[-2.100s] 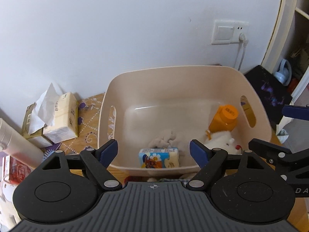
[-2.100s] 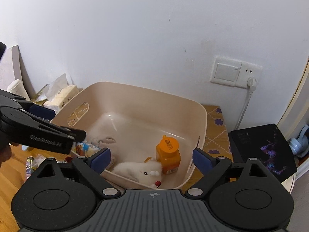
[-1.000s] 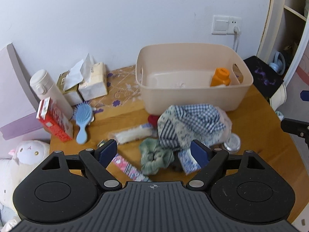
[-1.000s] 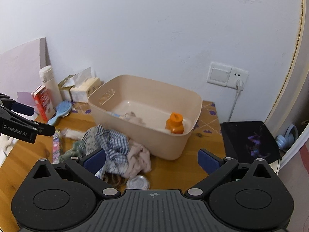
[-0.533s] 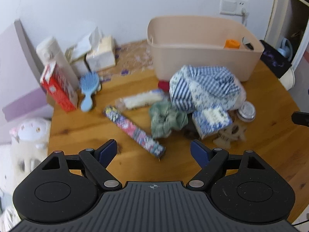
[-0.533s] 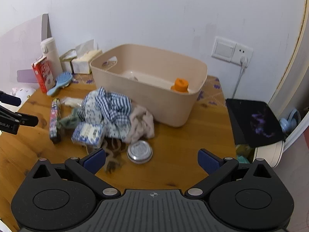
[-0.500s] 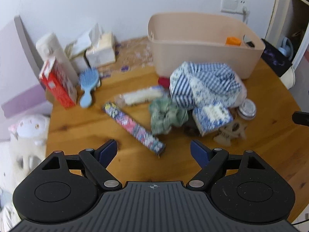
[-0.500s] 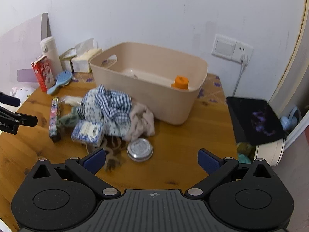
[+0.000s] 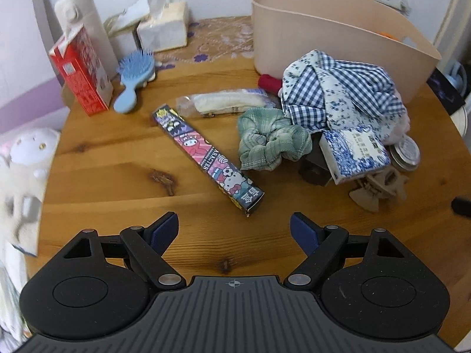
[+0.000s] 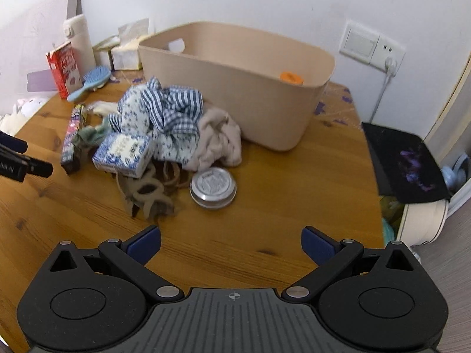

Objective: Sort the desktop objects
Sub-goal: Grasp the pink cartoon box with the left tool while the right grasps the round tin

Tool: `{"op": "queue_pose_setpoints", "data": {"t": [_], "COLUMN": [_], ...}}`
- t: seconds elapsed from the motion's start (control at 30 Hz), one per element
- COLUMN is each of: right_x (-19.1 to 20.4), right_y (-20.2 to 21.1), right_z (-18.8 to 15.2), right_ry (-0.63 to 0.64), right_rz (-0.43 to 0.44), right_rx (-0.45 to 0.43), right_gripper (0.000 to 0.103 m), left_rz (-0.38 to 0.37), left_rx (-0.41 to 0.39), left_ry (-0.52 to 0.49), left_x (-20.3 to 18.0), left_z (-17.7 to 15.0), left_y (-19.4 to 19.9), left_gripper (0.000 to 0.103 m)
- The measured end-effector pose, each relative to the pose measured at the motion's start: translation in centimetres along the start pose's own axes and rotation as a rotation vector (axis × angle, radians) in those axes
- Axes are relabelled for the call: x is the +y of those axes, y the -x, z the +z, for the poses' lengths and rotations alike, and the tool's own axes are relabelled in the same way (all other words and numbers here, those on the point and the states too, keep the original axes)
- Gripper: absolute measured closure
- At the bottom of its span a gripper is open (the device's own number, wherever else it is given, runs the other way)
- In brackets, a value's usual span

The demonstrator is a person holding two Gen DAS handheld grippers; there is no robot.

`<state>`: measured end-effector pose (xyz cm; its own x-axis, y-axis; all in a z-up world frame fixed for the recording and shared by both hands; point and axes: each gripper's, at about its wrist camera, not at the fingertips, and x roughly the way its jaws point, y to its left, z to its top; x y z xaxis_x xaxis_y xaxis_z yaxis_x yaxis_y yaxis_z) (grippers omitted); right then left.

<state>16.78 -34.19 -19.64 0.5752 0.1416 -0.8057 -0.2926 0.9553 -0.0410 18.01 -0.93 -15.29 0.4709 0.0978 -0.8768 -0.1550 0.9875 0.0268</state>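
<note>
Over the near edge of the wooden table [image 9: 117,176], the left gripper [image 9: 234,229] hangs with its jaws spread wide and nothing between them. Same story for the right gripper [image 10: 231,244]: blue pads far apart, empty, above bare wood.

Just ahead of the left gripper lies a long cartoon-printed box [image 9: 206,158], running diagonally toward the table's middle. Beside it, to the right, a green scrunchie [image 9: 270,141] touches the clutter pile. On the pile's near side, a beige claw hair clip [image 10: 147,191] sits on the wood, a blue-patterned tissue pack [image 10: 123,151] resting partly over it. A round silver tin [image 10: 213,188] lies just right of the clip.

Behind those, a blue checked and floral cloth [image 10: 164,111] is heaped against a beige fabric bundle [image 10: 217,141], both pressed up to the storage bin. A clear packet of something white [image 9: 226,103] lies left of the cloth.

Further back, near the far edge, the beige plastic bin [image 10: 265,94] stands upright, an orange bottle cap [image 10: 291,77] peeking above its rim. Toward the far left corner: a blue hairbrush [image 9: 134,81], a red carton [image 9: 82,76], a white flask [image 9: 85,23] and tissue packs [image 9: 163,26].
</note>
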Motion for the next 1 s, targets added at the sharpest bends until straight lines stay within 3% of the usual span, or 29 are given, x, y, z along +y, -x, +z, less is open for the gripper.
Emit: {"op": "queue_pose_setpoints", "data": {"t": [0.3, 0.43, 1.0], "right_x": [-0.2, -0.4, 0.3], "right_y": [-3.8, -5.4, -8.8], "right_z": [-0.2, 0.0, 2.4], "right_ry": [0.007, 0.016, 0.072], "right_rz": [0.025, 0.027, 0.073], "right_rx": [0.050, 0.078, 0.038], "right_gripper": [0.000, 0.007, 0.008], "left_rz": [0.030, 0.026, 0.061], "left_rx": [0.017, 0.013, 0.040], "left_ry": [0.023, 0.023, 0.069], "left_x": [-0.4, -0.6, 0.1], "left_z": [1.1, 1.7, 3.5], "left_y": [-2.7, -3.6, -6.3], "left_gripper": [0.019, 0.019, 0.020]}}
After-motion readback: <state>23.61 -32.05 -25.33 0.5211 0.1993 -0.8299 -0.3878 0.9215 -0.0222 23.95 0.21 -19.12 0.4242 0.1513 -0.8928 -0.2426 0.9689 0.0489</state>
